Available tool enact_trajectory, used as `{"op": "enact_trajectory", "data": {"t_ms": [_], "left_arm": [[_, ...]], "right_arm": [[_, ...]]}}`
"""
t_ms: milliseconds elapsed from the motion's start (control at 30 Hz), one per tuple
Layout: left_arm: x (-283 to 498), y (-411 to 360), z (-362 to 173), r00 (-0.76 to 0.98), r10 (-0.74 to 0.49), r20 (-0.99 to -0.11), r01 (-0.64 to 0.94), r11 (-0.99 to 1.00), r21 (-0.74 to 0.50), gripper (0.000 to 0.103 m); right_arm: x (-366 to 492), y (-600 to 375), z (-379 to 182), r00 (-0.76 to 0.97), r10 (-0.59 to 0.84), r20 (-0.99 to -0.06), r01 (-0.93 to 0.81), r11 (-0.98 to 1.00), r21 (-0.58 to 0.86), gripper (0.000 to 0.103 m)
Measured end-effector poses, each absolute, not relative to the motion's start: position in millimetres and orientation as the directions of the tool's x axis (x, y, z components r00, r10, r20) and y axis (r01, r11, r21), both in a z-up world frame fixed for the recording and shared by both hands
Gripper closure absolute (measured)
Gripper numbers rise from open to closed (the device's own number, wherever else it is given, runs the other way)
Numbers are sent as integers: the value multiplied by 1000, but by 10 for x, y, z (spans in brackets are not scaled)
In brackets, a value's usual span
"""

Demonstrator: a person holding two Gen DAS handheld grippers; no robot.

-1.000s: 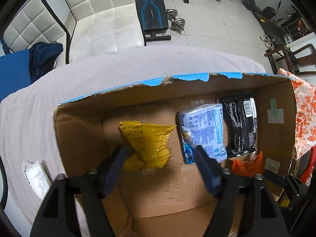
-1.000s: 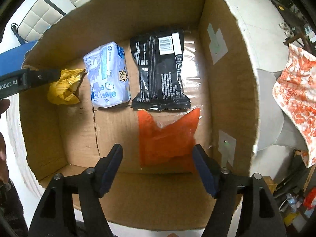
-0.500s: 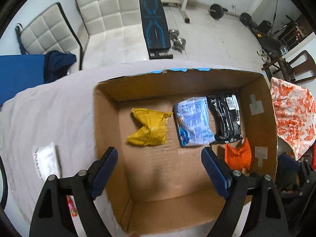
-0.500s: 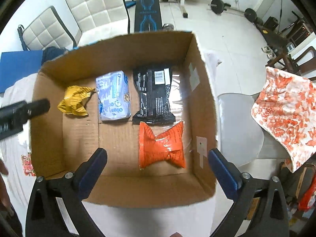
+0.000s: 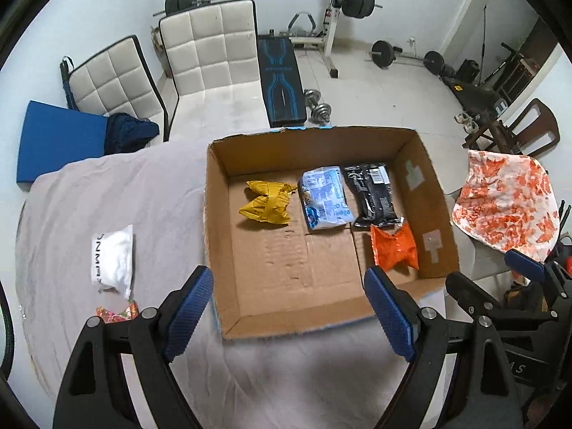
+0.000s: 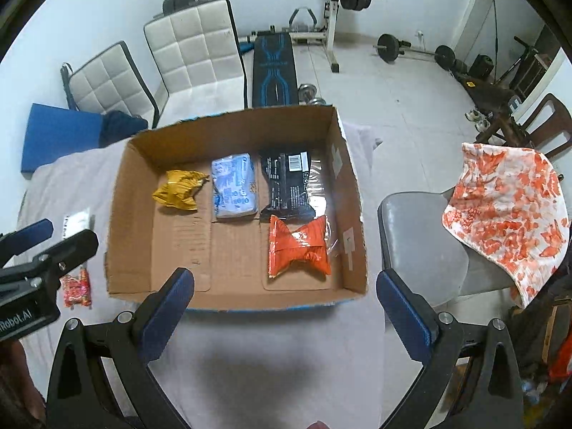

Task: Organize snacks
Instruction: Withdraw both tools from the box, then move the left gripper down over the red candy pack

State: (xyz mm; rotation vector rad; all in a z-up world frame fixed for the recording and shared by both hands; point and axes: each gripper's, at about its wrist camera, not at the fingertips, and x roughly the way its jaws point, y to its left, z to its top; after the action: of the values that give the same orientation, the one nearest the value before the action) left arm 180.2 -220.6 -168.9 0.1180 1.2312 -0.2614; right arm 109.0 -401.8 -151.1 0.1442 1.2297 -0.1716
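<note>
An open cardboard box (image 5: 214, 236) (image 6: 118, 211) stands on a table under a grey cloth. Inside lie a yellow packet (image 5: 266, 203) (image 6: 178, 193), a pale blue packet (image 5: 323, 198) (image 6: 234, 186), a black packet (image 5: 373, 195) (image 6: 289, 182) and an orange packet (image 5: 393, 250) (image 6: 298, 246). Left of the box on the cloth lie a white packet (image 5: 112, 259) (image 6: 77, 221) and a small red patterned packet (image 5: 116, 312) (image 6: 75, 289). My left gripper (image 5: 289, 314) and my right gripper (image 6: 284, 314) hang open and empty above the box's near edge.
Two white padded chairs (image 5: 211, 53) and a blue cushion (image 5: 57, 139) stand behind the table. A weight bench (image 5: 282, 85) and barbells are on the tiled floor. On the right, a grey chair (image 6: 418, 243) carries an orange-and-white cloth (image 6: 507, 214).
Both grippers have pulled up and back out of the box. The yellow packet, which lay between the left fingers, stays on the box floor.
</note>
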Motion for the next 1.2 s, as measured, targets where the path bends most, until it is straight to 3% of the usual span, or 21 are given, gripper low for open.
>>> {"op": "enact_trajectory", "data": {"t_ms": [467,767,1067,1200], "left_arm": [[1397,-1919,-1286,377,-135,-916,245,969,-42,16],[1440,-728,-1234,374,-26,-927,139,990,29,16],[1568,689,-1955,213,135,-968,-19,991,134,17],[1710,1026,-2575,95,67,-993,-81,995,60,17]], "right_arm": [[741,-3787,-1060,377,-25,-926,226,972,66,0],[731,-2688,-1410,268,159,-950,174,962,210,0],[1041,-1233,-2384,37,273,-961,92,957,276,0],[1274,-941,-2666,22,197,-980,74,977,199,0]]}}
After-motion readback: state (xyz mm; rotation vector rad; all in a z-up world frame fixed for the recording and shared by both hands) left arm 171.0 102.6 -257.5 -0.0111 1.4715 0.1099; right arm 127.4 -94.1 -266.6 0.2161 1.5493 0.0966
